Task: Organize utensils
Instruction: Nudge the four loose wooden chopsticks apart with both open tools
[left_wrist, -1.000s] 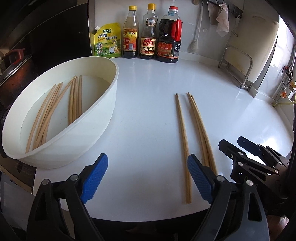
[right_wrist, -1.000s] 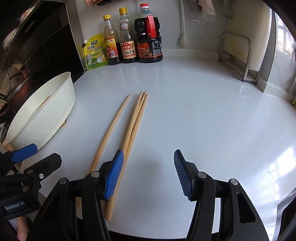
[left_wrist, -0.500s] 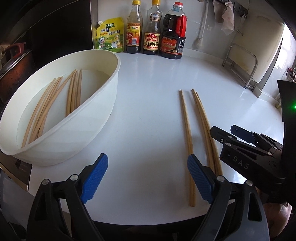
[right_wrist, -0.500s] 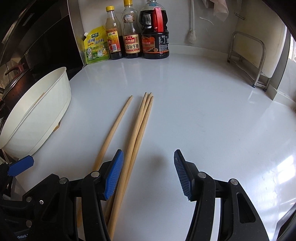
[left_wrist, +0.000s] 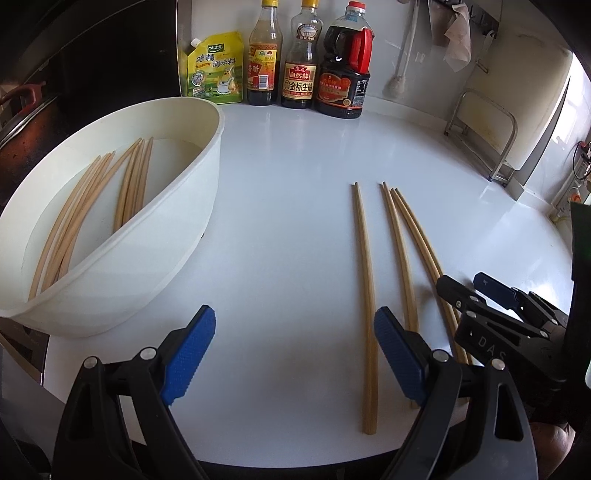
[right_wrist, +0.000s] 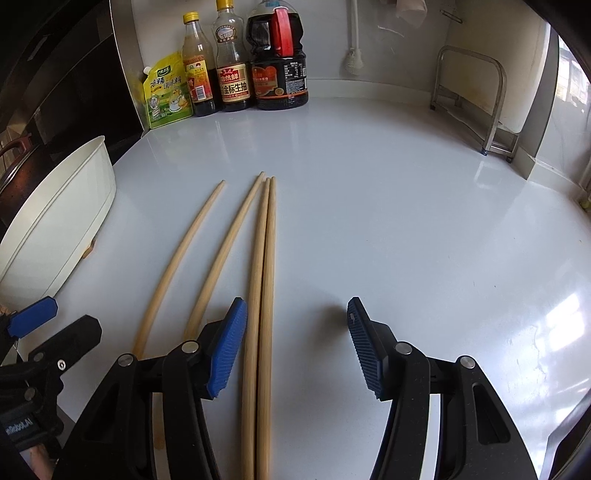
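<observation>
Four loose chopsticks (right_wrist: 258, 280) lie side by side at centre frame on the white desk (right_wrist: 406, 221), tips toward the bottles (right_wrist: 229, 62) at top. Right gripper (right_wrist: 293, 349) low in frame, jaws apart, the right-hand pair of sticks between its pads (neither pad touching). Left gripper (left_wrist: 293, 354) wide and empty, low centre. White basin (left_wrist: 177, 236), left, holds more chopsticks (left_wrist: 92, 206).
</observation>
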